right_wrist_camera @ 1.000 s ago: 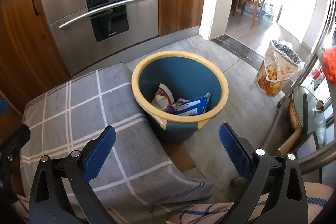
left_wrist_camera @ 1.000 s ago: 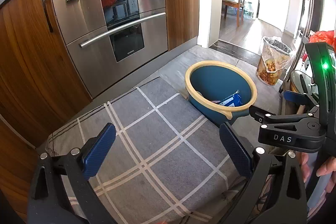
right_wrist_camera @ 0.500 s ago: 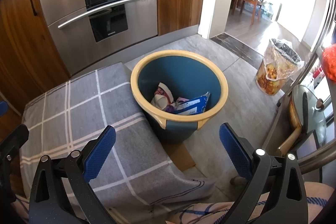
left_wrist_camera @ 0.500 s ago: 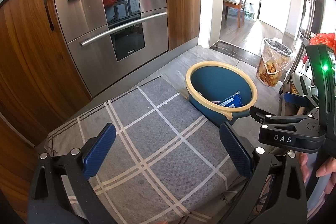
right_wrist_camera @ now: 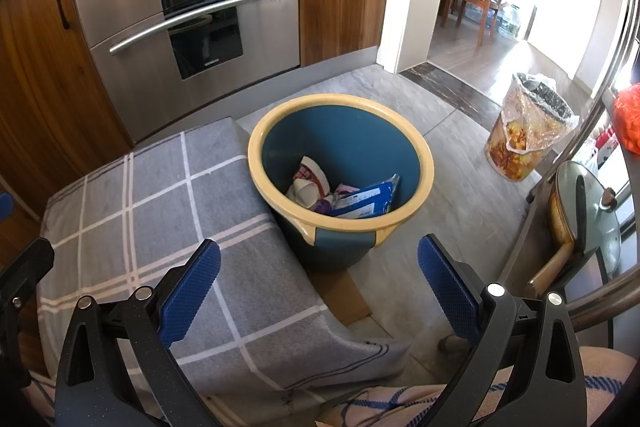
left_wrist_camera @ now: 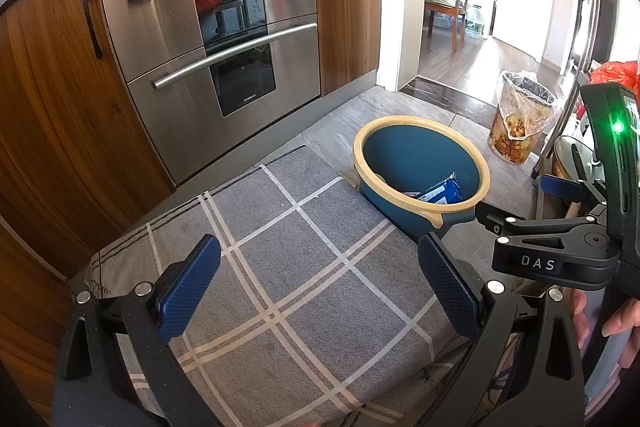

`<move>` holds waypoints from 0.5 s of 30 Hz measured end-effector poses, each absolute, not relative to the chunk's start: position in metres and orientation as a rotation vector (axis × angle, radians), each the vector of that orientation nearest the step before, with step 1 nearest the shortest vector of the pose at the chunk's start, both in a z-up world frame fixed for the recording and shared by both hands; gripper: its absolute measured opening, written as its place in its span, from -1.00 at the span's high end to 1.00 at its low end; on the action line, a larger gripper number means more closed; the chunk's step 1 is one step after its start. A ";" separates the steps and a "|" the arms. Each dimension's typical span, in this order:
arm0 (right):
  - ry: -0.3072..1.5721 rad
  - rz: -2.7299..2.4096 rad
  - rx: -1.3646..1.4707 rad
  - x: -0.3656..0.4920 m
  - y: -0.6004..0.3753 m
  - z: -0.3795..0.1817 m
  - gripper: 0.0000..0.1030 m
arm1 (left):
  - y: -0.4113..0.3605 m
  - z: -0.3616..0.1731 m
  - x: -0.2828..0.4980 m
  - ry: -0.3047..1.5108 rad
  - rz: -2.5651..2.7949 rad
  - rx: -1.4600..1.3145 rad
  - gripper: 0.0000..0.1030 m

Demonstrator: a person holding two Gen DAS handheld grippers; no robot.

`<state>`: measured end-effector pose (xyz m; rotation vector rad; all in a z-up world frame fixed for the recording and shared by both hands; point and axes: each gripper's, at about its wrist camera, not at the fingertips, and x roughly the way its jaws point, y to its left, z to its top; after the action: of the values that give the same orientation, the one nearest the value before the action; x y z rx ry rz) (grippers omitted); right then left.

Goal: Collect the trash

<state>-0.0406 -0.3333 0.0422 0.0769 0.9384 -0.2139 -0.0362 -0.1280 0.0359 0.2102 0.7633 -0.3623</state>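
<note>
Apparently nearly done: crumpled wrappers (right_wrist_camera: 344,197) lay inside the round blue bin with a cream rim (right_wrist_camera: 404,227) on the floor, the grey checked cloth (left_wrist_camera: 280,267) bare; left hand-held gripper (left_wrist_camera: 320,285) and right hand-held gripper (right_wrist_camera: 320,285) gaped empty

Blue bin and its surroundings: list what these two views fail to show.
- Blue bin floor: in the right wrist view the wrappers cover it; in the left wrist view the near rim hides most of the contents.
- Wrapper print: too small to read.
- Cardboard piece: partly hidden under the bin and grey checked cloth.
- Lined waste basket contents: blurred by plastic film.
- Pot lid: cut off by the railing.
</note>
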 end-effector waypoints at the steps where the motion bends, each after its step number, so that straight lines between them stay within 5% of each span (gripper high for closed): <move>1: 0.939 -0.214 0.076 -0.041 -0.333 0.042 -0.90 | -0.128 0.036 -0.036 0.763 -0.362 0.210 -0.89; 15: 0.943 -0.221 0.085 -0.041 -0.335 0.040 -0.90 | -0.121 0.037 -0.033 0.764 -0.355 0.185 -0.89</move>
<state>-0.0414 -0.3351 0.0397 0.0850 0.9428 -0.2206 -0.0330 -0.1207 0.0369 0.1848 0.7635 -0.3550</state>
